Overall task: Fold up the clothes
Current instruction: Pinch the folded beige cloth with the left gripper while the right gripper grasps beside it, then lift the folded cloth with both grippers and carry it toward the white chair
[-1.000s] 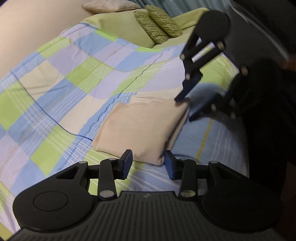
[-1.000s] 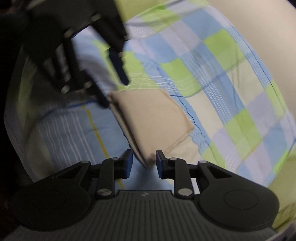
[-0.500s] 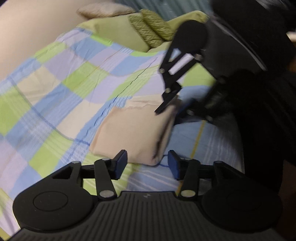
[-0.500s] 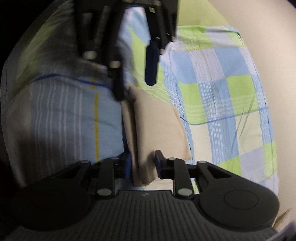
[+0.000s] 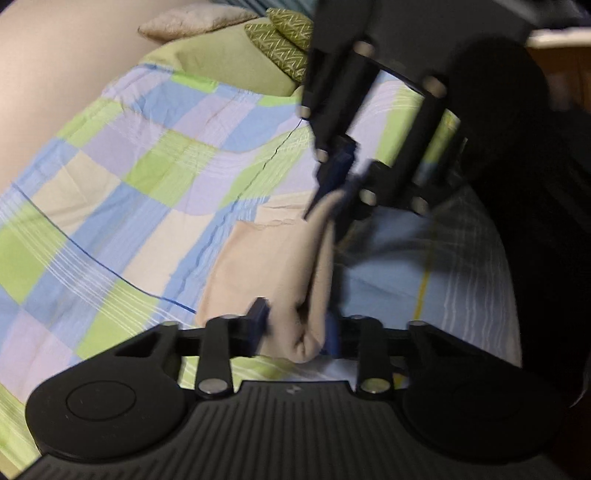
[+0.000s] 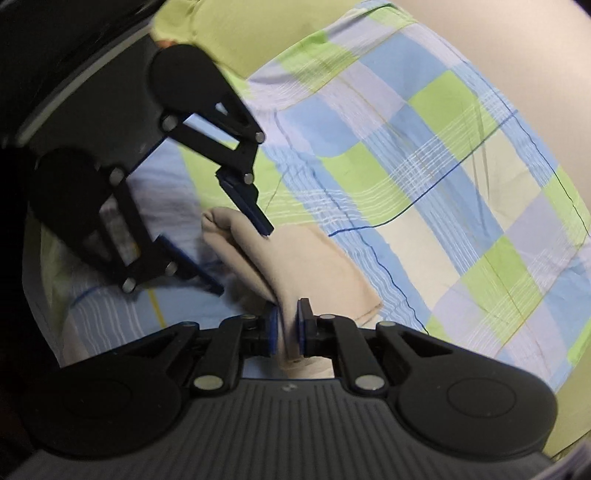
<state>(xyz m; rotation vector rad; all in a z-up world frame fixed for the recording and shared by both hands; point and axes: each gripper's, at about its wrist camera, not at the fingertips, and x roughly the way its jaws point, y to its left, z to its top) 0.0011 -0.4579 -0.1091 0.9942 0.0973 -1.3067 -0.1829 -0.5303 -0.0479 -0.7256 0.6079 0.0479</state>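
A folded beige garment [image 5: 273, 266] lies on a checked bedsheet [image 5: 147, 177]. My left gripper [image 5: 295, 326] has its jaws around the garment's near corner, whose edge is raised; the gap looks partly closed on the cloth. My right gripper [image 6: 286, 326] is shut on the garment's opposite corner [image 6: 288, 280] and lifts that edge. In the left wrist view the right gripper [image 5: 332, 188] pinches the far end of the raised edge. In the right wrist view the left gripper [image 6: 240, 258] straddles the other end with its fingers apart.
Green patterned pillows [image 5: 284, 40] and a beige pillow [image 5: 195, 22] lie at the head of the bed. A plain beige wall [image 6: 517, 48] runs along the bed's far side. A dark shape [image 5: 535, 221] fills the near side.
Both grippers closed in on the garment's edge. The right one shut on its corner and the left one took the near corner. That edge now stands raised off the sheet.
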